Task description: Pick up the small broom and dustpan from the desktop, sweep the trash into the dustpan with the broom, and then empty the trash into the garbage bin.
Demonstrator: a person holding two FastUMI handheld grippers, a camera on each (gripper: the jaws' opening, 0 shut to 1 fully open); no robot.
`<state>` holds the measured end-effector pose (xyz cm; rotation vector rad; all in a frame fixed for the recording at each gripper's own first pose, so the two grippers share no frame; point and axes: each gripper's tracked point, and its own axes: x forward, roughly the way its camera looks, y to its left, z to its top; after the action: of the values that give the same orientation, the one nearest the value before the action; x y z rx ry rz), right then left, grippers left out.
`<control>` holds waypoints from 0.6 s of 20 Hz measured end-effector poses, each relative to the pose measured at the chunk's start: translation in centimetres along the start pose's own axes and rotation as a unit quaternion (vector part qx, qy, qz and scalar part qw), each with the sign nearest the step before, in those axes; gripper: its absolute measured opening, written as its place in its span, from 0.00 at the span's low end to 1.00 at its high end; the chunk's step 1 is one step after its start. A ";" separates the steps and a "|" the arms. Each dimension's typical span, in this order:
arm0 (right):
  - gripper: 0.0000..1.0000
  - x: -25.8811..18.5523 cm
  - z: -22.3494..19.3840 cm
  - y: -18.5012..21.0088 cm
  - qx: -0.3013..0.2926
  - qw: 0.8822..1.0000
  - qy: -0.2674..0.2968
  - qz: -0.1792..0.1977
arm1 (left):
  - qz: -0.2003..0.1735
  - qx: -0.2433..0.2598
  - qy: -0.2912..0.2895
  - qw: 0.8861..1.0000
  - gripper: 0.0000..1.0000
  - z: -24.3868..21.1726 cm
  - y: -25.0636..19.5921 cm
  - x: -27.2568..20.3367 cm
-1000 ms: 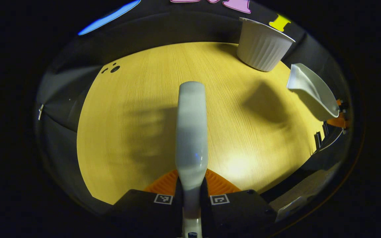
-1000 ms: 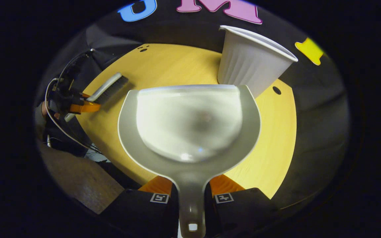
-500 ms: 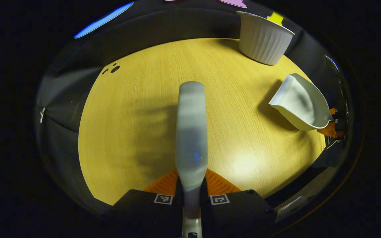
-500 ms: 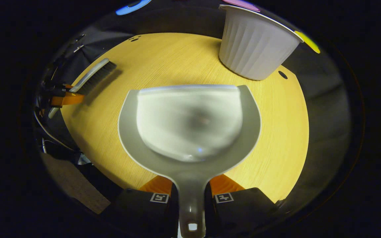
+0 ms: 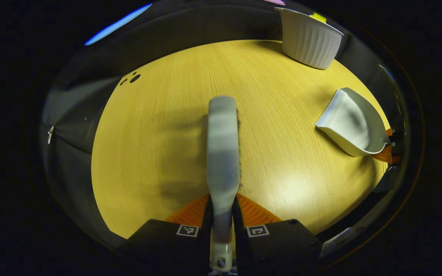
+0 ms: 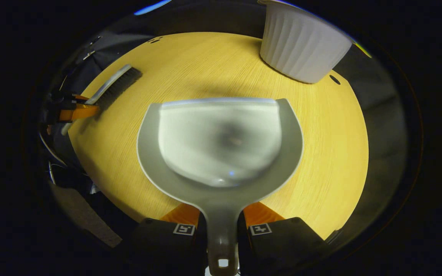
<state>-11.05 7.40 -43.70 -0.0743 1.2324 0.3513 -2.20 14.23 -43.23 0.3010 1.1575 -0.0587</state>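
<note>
Two grippers work over one round wooden table (image 5: 159, 145), the largest thing in both views, its pale grain bare between the tools. Next in size is the white ribbed bin (image 6: 303, 50), standing upright at the table's far edge; in the left gripper view the bin (image 5: 309, 38) sits at the upper right. The grey dustpan (image 6: 221, 145) comes next: the right gripper (image 6: 221, 230) is clenched on its handle, both fingers pressing the stem, with the pan's mouth facing away toward the bin and its inside showing no trash that I can make out. From the left gripper view the dustpan (image 5: 353, 122) is tilted near the table's right edge, well apart from the bin. Smallest is the broom (image 5: 223, 153), its back running straight ahead from the left gripper (image 5: 223, 226), which grips its handle between both fingers. In the right gripper view the broom (image 6: 115, 82) lies at the table's left edge, dark bristles toward the wood.
</note>
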 end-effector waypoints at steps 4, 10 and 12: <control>0.41 -1.0 0.1 0.3 -0.007 1.000 0.003 0.007 | 0.012 0.015 0.003 1.000 0.32 -0.4 1.0 -0.9; 0.43 -6.4 0.8 -0.2 -0.005 1.000 -0.023 0.012 | 0.014 0.023 -0.025 0.999 0.33 0.3 1.9 -4.1; 0.42 -9.2 1.9 -0.4 0.002 0.999 -0.049 0.011 | 0.015 0.019 -0.047 0.999 0.33 1.4 2.1 -6.1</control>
<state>-11.83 5.49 -34.57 -0.0405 1.1380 0.3681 -3.03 15.17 -36.72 0.3463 1.0602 -0.0686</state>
